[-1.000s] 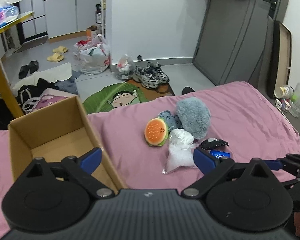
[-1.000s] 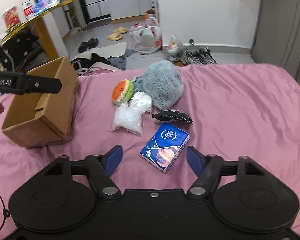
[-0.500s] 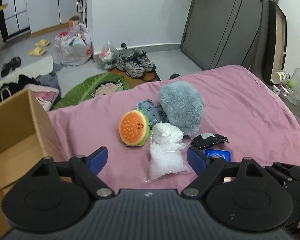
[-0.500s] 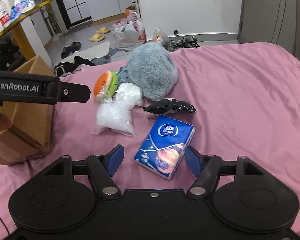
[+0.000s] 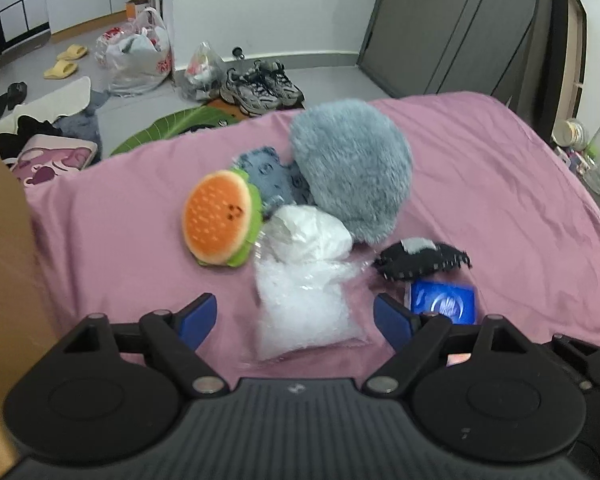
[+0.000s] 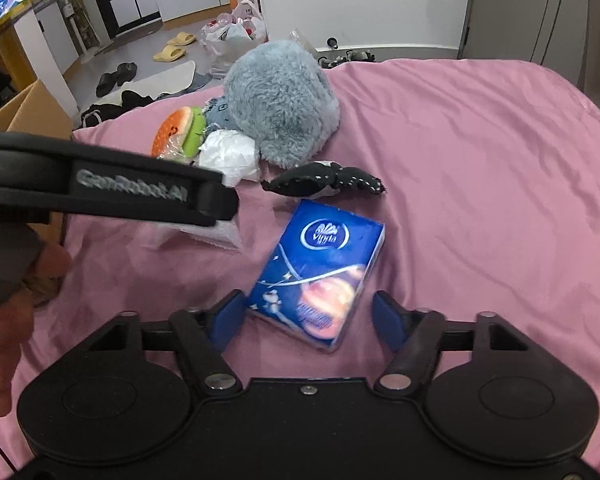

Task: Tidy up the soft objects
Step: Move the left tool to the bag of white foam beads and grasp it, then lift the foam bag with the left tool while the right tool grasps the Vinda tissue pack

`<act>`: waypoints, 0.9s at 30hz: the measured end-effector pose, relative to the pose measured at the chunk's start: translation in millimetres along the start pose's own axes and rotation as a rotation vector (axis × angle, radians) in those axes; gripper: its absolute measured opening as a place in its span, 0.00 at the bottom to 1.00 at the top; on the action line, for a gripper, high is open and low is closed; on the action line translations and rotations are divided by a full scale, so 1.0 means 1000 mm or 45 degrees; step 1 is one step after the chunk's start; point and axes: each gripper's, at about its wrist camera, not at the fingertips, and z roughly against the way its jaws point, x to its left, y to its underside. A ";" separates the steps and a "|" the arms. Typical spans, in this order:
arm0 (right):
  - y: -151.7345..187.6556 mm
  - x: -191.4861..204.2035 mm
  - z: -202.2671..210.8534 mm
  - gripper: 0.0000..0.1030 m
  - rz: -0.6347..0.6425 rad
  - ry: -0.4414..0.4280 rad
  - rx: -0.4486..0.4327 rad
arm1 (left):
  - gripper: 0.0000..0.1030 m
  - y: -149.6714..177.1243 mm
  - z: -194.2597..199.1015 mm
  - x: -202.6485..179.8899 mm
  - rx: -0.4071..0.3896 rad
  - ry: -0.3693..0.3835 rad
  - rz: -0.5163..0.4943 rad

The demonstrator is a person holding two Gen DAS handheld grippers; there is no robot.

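Soft toys and packets lie in a loose cluster on the pink bed (image 5: 500, 184). A grey furry plush (image 5: 352, 168) sits at the back, with a small blue patterned toy (image 5: 272, 176) tucked against its left side and a burger plush (image 5: 220, 220) just beside that. In front of them a white crumpled bag (image 5: 312, 232) touches a clear bag of white filling (image 5: 308, 308). A black stitched toy (image 6: 324, 180) lies to the right, near a blue tissue pack (image 6: 320, 272) (its far end is nearest the black toy).

Left hand-held gripper (image 5: 296, 316) hangs over the clear bag, fingers spread wide to either side of it, gripping nothing. Right hand-held gripper (image 6: 308, 320) is also spread wide, its fingers flanking the near end of the tissue pack without touching it. A cardboard box (image 6: 28, 108) stands at the left edge of the bed.
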 end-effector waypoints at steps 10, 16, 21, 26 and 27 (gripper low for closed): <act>0.009 -0.020 0.018 0.53 -0.033 -0.010 0.016 | 0.83 0.015 -0.021 -0.019 0.034 -0.073 -0.066; 0.014 -0.026 0.020 0.54 -0.029 0.001 0.025 | 0.66 0.017 -0.019 -0.028 -0.013 -0.103 -0.066; 0.008 -0.023 0.014 0.59 -0.025 -0.013 0.043 | 0.52 0.022 -0.010 -0.030 -0.045 -0.112 -0.040; 0.004 -0.028 0.018 0.53 -0.052 -0.020 0.015 | 0.47 0.029 0.004 -0.031 -0.067 -0.103 -0.001; 0.004 -0.029 0.020 0.53 -0.048 -0.019 0.003 | 0.46 0.029 0.007 -0.031 -0.075 -0.095 0.005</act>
